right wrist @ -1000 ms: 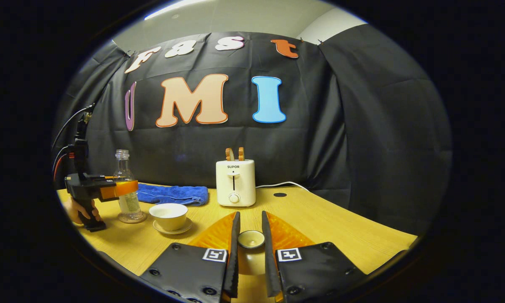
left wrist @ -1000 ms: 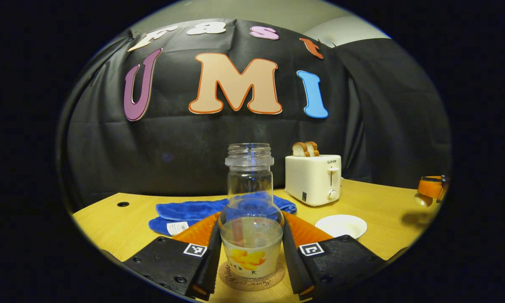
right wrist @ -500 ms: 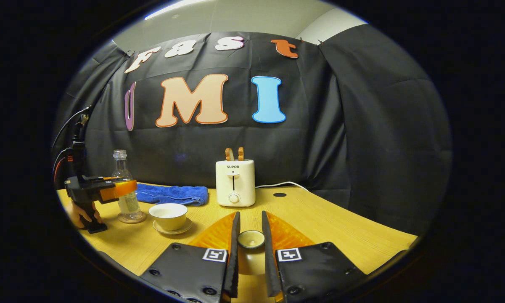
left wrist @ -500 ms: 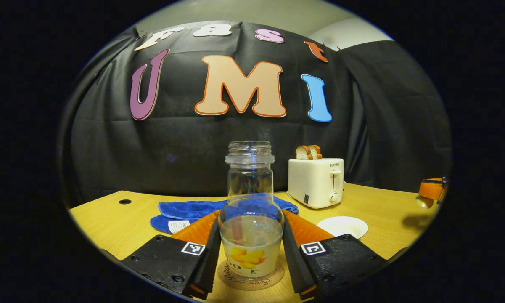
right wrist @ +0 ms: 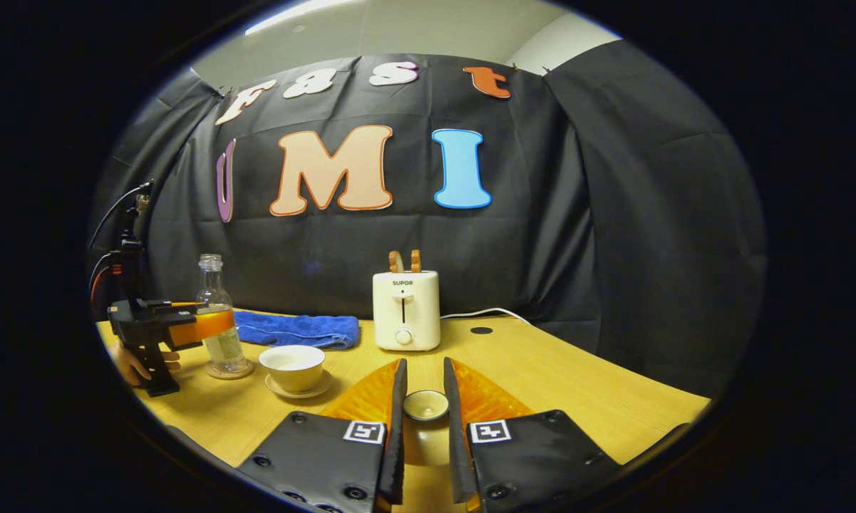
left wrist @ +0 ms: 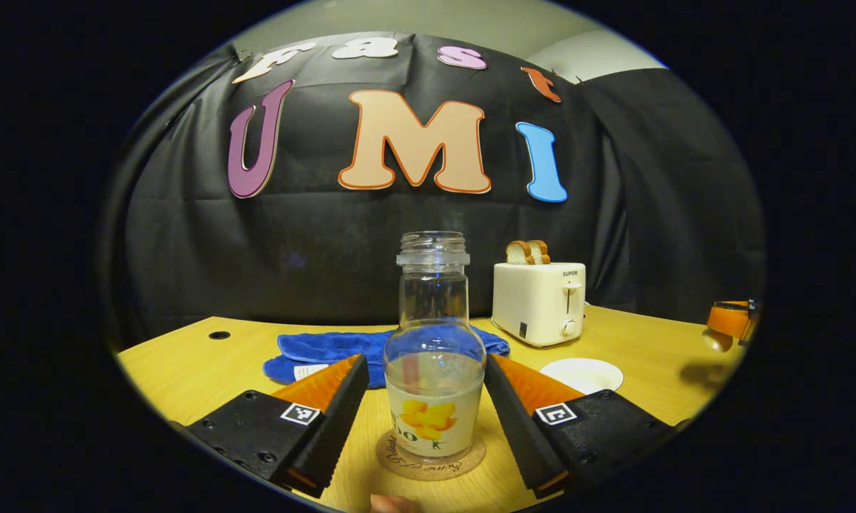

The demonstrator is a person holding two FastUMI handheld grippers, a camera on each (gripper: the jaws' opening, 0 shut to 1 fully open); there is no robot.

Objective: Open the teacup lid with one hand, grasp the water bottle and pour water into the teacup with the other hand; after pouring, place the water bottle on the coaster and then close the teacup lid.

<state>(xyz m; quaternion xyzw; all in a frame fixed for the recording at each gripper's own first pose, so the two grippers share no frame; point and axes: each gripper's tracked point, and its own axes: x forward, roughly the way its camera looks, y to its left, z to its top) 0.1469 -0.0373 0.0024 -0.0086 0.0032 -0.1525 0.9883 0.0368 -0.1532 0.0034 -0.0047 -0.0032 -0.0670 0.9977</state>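
Yellow wood-grain table [right wrist: 584, 399] fronts the black cloth backdrop, and a white toaster [right wrist: 405, 311] with two bread slices stands toward the rear, a blue towel [right wrist: 299, 330] lying to its left.

In the left gripper view, the water bottle [left wrist: 434, 356] stands upright on the round coaster [left wrist: 430, 458], uncapped and partly filled, a yellow flower on its label. The left gripper [left wrist: 425, 424] has its jaws spread open to either side of the bottle, a clear gap between each finger and the glass, so neither finger touches it. Beyond the right finger, the rim of the teacup [left wrist: 581, 373] shows, with the toaster behind it.

In the right gripper view, the right gripper [right wrist: 423, 445] is closed on the teacup lid [right wrist: 425, 405], both fingers pressing its small round knob, holding it above the table. Farther left, the lidless white teacup [right wrist: 294, 366] sits on its saucer [right wrist: 298, 390], just beside the bottle and coaster. The left gripper [right wrist: 214, 322] shows there too, level with the bottle's body, held by a hand [right wrist: 134, 362] at the table's left edge.
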